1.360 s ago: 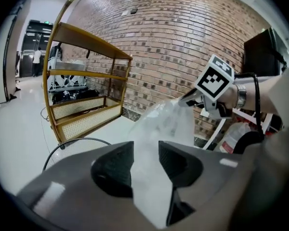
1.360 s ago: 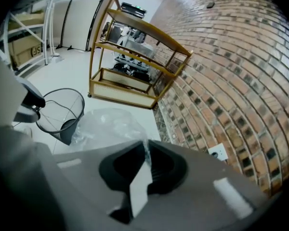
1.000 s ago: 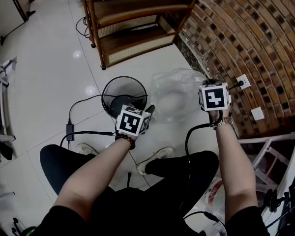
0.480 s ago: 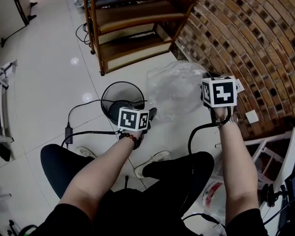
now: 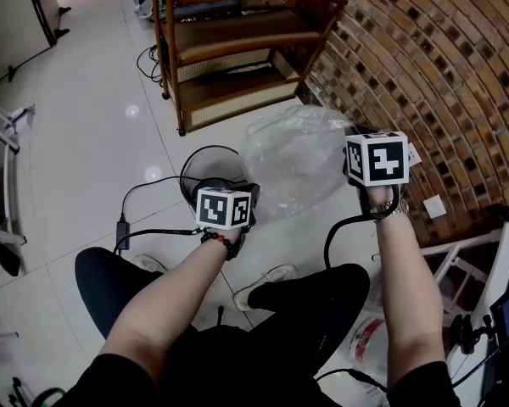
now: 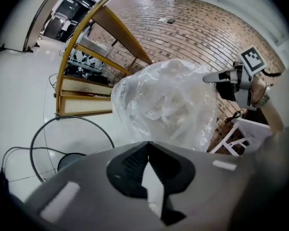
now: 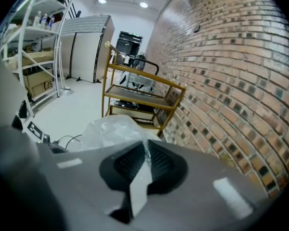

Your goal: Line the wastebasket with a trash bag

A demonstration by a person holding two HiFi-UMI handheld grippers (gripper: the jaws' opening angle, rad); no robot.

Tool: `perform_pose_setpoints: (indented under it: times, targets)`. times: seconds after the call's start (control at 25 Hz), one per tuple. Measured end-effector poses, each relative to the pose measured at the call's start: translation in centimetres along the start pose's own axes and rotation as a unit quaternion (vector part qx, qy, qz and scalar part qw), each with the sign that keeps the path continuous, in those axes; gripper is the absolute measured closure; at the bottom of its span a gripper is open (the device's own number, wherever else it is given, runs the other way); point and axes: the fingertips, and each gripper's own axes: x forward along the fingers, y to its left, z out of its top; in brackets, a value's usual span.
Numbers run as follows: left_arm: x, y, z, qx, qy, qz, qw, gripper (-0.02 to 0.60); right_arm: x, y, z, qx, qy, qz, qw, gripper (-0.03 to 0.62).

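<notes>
Glossy white floor tiles [image 5: 85, 117] meet a red-brown brick wall [image 5: 445, 66] on the right. A clear trash bag [image 5: 295, 153], thin and crinkled, is billowed into a loose dome. It hangs above the floor between the two claws, just to the right of the wastebasket [image 5: 205, 164] and not inside it. The wastebasket is a round black wire-mesh tub, upright on the tiles with its mouth open.

The right claw [image 5: 360, 134] is clamped on the bag's far upper edge. The right gripper view shows a twisted strip of film caught between its closed, dark ribbed pads. The left claw [image 5: 248, 192] sits lower, close to the wastebasket's right rim. Its jaws have just been closing and now meet. The bag's lower edge reaches their tips and seems to be nipped there, though the clear film is hard to make out between the pads.

Two bare forearms reach forward from a seated person. The left wrist wears a dark bead bracelet [image 5: 220, 240] and its claw points forward and slightly down. The right wrist wears a watch [image 5: 388, 213] and is held higher, with its claw tilted down toward the bag.

A black cable with an inline adapter [image 5: 122, 229] loops over the tiles left of the basket. Behind it stands a wooden shelf unit [image 5: 237, 53] with woven cane panels. A white wall socket [image 5: 434, 205] sits low on the brick. A light shoe [image 5: 267, 280] rests on the floor below the claws.
</notes>
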Motion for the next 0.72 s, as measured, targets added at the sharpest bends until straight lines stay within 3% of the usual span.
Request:
perform_pose_setpoints:
  times: [0.32, 0.72]
  targets:
    - [-6.2, 3.3, 2.7, 0.038, -0.012, 0.04, 0.9984, 0.58, 0.7, 3.1, -0.3, 0.011, -0.001, 0.033, 0.999, 0.591]
    - [-13.2, 4.7, 6.0, 0.088, -0.012, 0.054, 0.9946, 0.58, 2.1, 8.2, -0.9, 0.022, 0.002, 0.081, 0.996, 0.591]
